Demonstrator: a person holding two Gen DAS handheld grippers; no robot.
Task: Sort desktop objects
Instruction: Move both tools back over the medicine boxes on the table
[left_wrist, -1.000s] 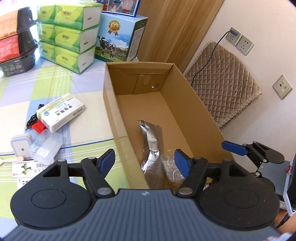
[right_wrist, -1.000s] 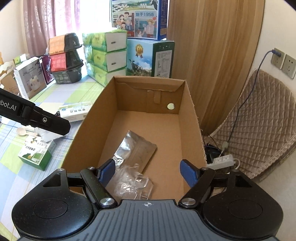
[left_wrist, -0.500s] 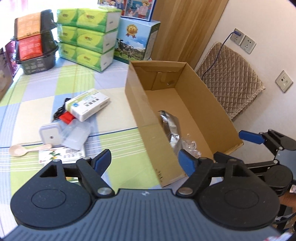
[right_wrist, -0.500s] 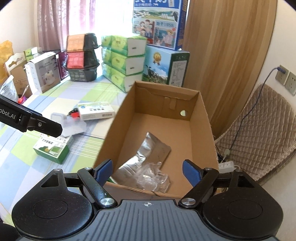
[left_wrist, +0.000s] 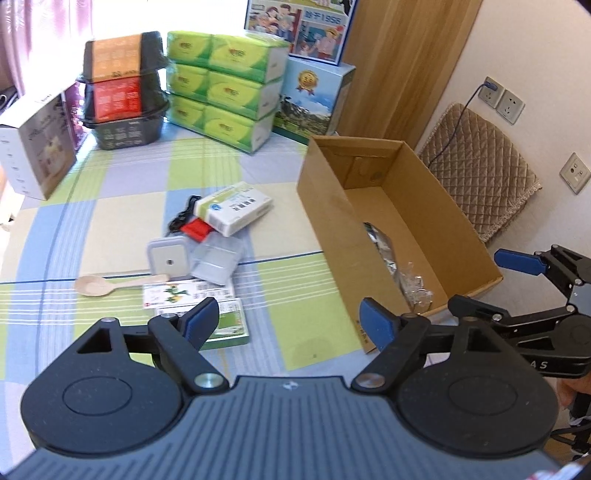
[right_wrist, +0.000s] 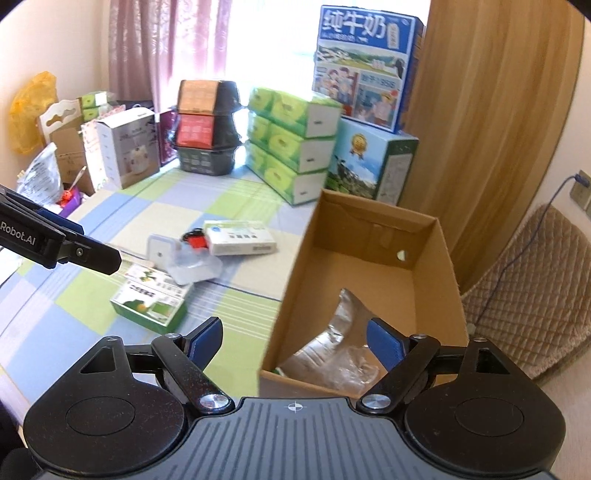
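Checked cloth in green, blue and cream covers my table (left_wrist: 110, 192), with stacked tissue packs (left_wrist: 225, 88) and milk cartons (right_wrist: 365, 66) along the far edge. My cardboard box (left_wrist: 332, 221) stands open at the right side; a foil pouch (right_wrist: 332, 332) and a crumpled clear wrapper (right_wrist: 354, 365) already lie on its floor, so I judge the sorting barely begun. Left on the cloth, well apart from the box, are a green box (right_wrist: 149, 301), a white medicine box (left_wrist: 234, 208), a clear plastic lid (left_wrist: 216, 256), a small square container (left_wrist: 168, 256), a wooden spoon (left_wrist: 99, 285) and a red item with a black cord (left_wrist: 195, 229). My left gripper (left_wrist: 286, 323) hangs wide and empty near the green box; my right gripper (right_wrist: 293, 338) is equally wide, holding nothing.
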